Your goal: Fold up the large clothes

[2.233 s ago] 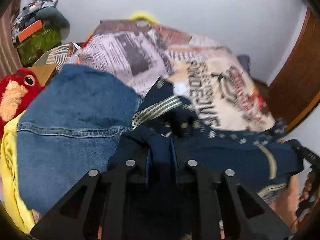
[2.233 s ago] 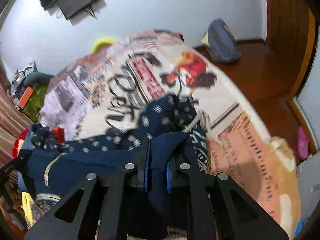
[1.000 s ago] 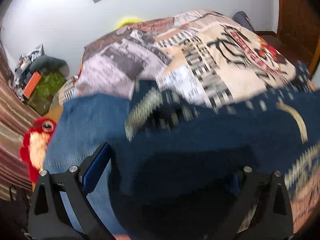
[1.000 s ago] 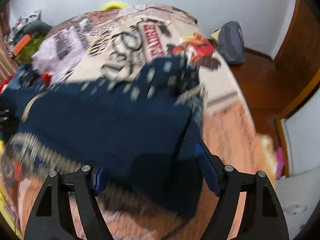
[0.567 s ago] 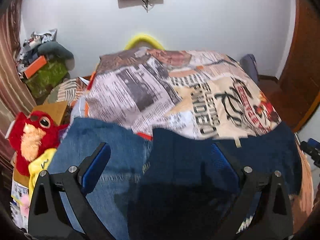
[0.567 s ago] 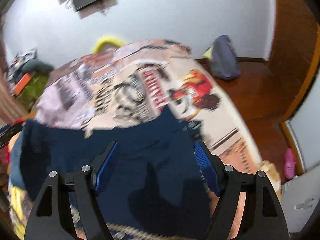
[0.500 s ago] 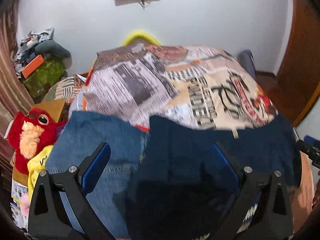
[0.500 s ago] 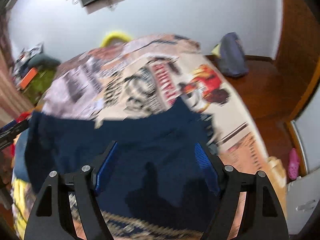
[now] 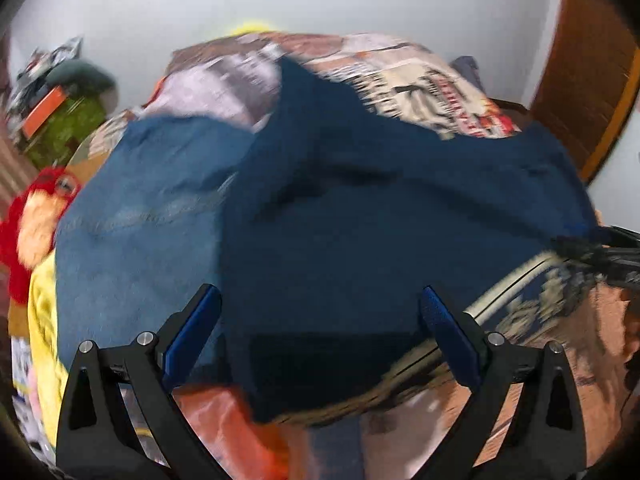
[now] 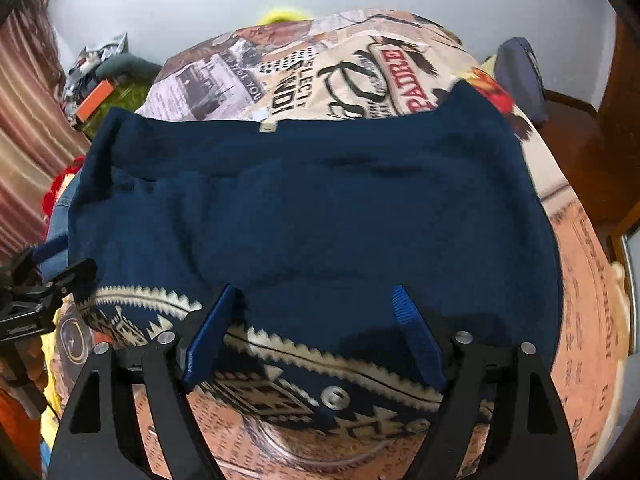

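A large navy garment lies spread across the printed bedspread, its plain side up. A cream zigzag-patterned band shows along its near edge. My left gripper hovers over the near left part with its blue pads far apart and nothing pinched. My right gripper hangs over the near edge; its jaws are opening and the cloth lies under them, not pressed. Each gripper appears at the edge of the other's view. The left wrist view is blurred.
A blue denim garment lies left of the navy one, partly under it. A red plush toy and yellow cloth sit at the bed's left edge. Clutter is at back left, a bag on the wooden floor at right.
Both grippers were shut on bunched navy cloth, then let go and stand open. The garment now lies flat with its plain side up. Both hands have shifted sideways over it.
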Action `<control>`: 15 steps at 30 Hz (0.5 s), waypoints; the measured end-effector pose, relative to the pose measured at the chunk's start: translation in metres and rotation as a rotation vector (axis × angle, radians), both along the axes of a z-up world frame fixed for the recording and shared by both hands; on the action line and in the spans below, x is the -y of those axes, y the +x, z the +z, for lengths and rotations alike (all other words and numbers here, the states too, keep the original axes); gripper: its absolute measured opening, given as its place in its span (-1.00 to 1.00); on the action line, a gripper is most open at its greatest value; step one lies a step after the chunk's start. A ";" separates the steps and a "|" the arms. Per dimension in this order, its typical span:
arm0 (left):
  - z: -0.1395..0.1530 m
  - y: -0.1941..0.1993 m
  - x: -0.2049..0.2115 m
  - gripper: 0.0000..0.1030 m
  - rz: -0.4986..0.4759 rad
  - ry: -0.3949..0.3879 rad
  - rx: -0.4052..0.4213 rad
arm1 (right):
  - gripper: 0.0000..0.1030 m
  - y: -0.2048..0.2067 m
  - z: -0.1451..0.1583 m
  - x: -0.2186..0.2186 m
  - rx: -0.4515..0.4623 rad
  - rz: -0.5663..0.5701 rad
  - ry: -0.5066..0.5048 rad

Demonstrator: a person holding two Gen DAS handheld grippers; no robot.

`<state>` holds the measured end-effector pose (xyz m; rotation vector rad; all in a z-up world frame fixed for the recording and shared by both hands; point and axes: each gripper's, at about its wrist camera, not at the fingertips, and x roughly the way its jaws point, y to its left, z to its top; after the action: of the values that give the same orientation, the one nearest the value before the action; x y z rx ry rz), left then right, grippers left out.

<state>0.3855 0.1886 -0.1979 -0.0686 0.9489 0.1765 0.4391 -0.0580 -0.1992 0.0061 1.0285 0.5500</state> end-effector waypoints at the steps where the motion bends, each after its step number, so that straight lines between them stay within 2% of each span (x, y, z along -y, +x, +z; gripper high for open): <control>1: -0.006 -0.007 -0.010 0.95 0.031 -0.018 -0.008 | 0.68 -0.003 0.000 0.005 -0.003 -0.008 -0.009; 3: -0.016 -0.021 -0.029 0.95 0.094 -0.078 -0.020 | 0.68 -0.007 -0.007 0.017 -0.015 -0.025 -0.039; 6: -0.018 -0.048 -0.051 0.95 0.171 -0.194 0.021 | 0.68 -0.016 -0.015 0.038 -0.018 -0.053 -0.083; 9: -0.020 -0.068 -0.060 0.95 0.256 -0.201 0.018 | 0.68 -0.021 -0.019 0.060 -0.051 -0.105 -0.093; 12: -0.028 -0.086 -0.072 0.95 0.338 -0.263 0.027 | 0.68 -0.028 -0.016 0.082 -0.074 -0.163 -0.067; 15: -0.047 -0.101 -0.085 0.95 0.444 -0.409 0.007 | 0.68 -0.036 -0.009 0.096 -0.067 -0.196 -0.056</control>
<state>0.2840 0.2738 -0.2450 -0.6590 0.9416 0.3886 0.4036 -0.1539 -0.2081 0.0759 1.0950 0.3442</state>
